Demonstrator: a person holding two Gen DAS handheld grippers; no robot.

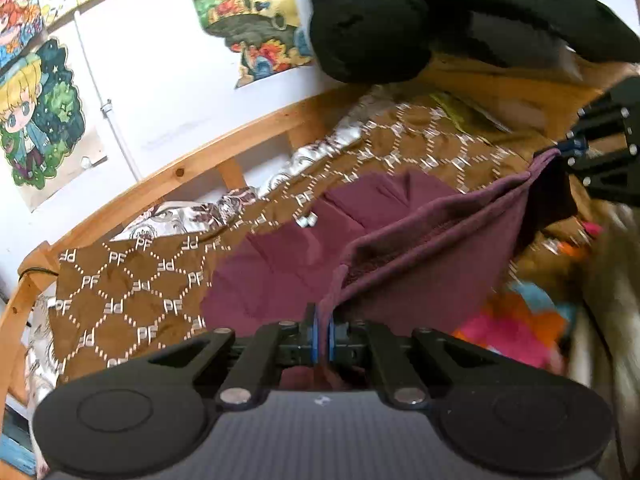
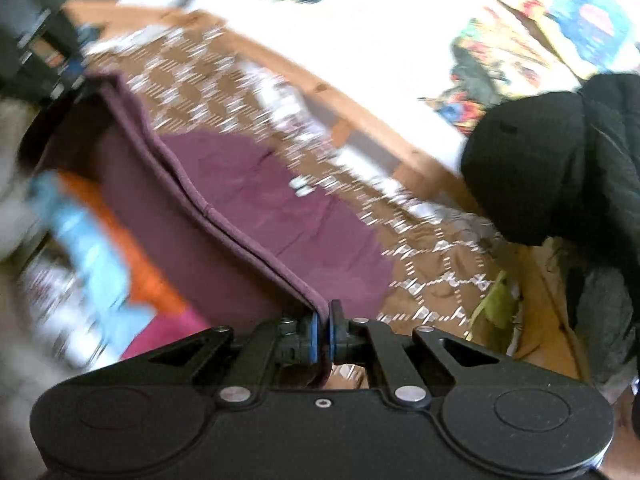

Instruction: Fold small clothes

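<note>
- A maroon garment (image 1: 420, 248) hangs stretched between two grippers, its hemmed top edge running from one to the other.
- The left gripper (image 1: 323, 332) has its blue pads closed on one corner of that edge.
- The right gripper (image 2: 323, 334) is clamped on the opposite corner; in the left wrist view it appears at the far right (image 1: 576, 148).
- The garment's lower part lies spread on a brown patterned blanket (image 1: 132, 284) covering a bed.
- Beyond the blanket runs a wooden bed rail (image 1: 208, 156) against a white wall with posters (image 1: 40, 120).
- A black padded item (image 1: 376, 20) sits at the bed's far end.
- Bright orange, pink and blue cloths (image 1: 516, 324) lie beneath the raised edge.
</note>
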